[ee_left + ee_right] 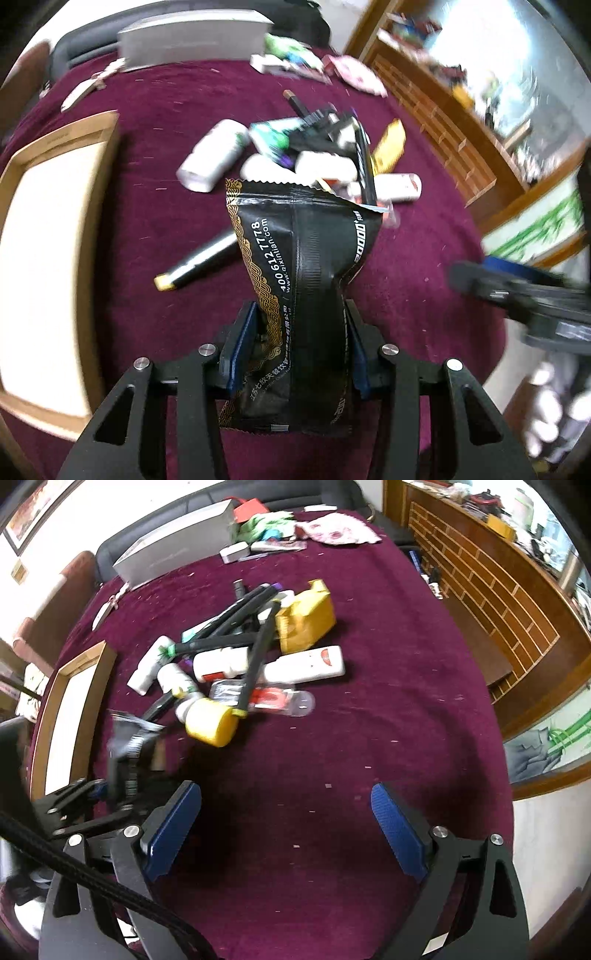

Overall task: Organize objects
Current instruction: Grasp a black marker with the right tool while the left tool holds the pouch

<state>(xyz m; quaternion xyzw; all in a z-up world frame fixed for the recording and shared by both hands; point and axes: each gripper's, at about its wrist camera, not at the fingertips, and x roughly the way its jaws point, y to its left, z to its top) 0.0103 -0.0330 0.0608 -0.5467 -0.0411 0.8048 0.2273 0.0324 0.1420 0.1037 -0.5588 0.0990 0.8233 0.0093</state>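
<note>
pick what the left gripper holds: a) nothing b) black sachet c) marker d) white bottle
b: the left gripper is shut on the black sachet, its pads pinching the sachet's waist above the table.

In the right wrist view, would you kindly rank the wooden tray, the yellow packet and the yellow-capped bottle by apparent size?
1. wooden tray, clearly largest.
2. yellow packet.
3. yellow-capped bottle, only slightly smaller; it lies nearer the camera, so that ranking is unsure.
</note>
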